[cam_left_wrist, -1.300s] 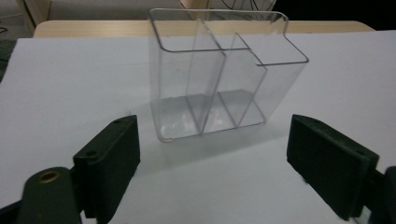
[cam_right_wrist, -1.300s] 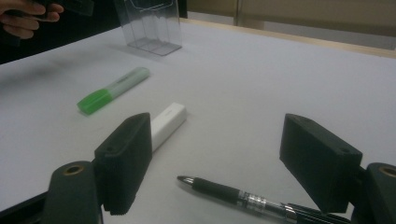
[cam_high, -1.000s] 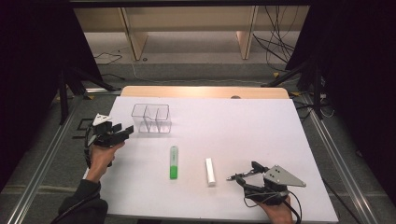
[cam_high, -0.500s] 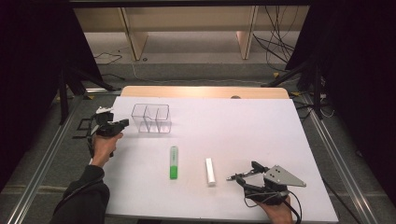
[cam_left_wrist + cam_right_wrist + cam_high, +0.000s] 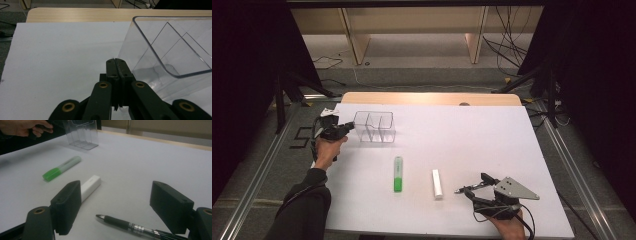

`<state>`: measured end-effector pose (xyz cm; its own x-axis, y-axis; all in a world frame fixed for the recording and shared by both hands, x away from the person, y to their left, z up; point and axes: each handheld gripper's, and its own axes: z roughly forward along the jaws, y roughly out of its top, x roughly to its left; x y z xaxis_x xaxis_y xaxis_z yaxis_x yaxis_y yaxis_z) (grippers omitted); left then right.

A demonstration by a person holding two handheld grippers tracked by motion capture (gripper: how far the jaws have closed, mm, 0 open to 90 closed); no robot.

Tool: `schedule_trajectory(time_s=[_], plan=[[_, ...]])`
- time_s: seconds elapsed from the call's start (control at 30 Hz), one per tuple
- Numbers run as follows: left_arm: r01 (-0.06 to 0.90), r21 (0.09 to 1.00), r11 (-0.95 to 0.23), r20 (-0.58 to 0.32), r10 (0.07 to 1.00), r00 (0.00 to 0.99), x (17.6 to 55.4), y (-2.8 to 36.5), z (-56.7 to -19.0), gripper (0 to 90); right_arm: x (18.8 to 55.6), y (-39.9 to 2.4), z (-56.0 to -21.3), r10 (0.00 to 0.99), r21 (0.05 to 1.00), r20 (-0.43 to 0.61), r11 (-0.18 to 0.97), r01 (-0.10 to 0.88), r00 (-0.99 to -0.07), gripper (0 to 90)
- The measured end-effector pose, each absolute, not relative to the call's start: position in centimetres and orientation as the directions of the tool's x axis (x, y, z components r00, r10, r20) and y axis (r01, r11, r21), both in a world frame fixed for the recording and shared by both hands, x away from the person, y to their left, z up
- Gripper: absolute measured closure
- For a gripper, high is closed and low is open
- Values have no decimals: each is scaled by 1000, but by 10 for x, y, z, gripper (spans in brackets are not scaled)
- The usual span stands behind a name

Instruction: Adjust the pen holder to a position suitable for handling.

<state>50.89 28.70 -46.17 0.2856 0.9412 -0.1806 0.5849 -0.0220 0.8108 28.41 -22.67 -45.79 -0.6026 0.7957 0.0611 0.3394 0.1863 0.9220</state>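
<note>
A clear three-compartment box (image 5: 374,126) stands at the back left of the white table top. My left gripper (image 5: 348,127) is shut, its tips against the box's lower left wall (image 5: 140,55); in the left gripper view the jaws (image 5: 117,62) meet with nothing seen between them. A green highlighter (image 5: 398,173) and a white stick (image 5: 437,183) lie in the middle. My right gripper (image 5: 477,192) rests at the front right, open, with a black pen (image 5: 130,226) lying on the table between its pads.
The white sheet (image 5: 472,135) covers a wooden table whose far edge (image 5: 427,98) shows. Black stands and cables sit on the floor beyond. The person's left hand (image 5: 22,127) is beside the box (image 5: 81,133).
The left gripper has moved right to the clear box's left wall and its jaws have come together. The right gripper, pen, highlighter and white stick have stayed put.
</note>
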Motion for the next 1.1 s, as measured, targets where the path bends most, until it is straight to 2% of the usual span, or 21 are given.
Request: schedule_trajectory(time_s=[0.4, 1.1], plan=[[581, 813, -38, -179, 933, 312, 515, 278, -464, 896, 285, -227, -459, 794, 920, 64, 187, 343, -604, 261], [587, 805, -85, -184, 905, 383, 521, 200, -461, 895, 285, -226, -459, 791, 920, 66, 187, 344, -608, 261]])
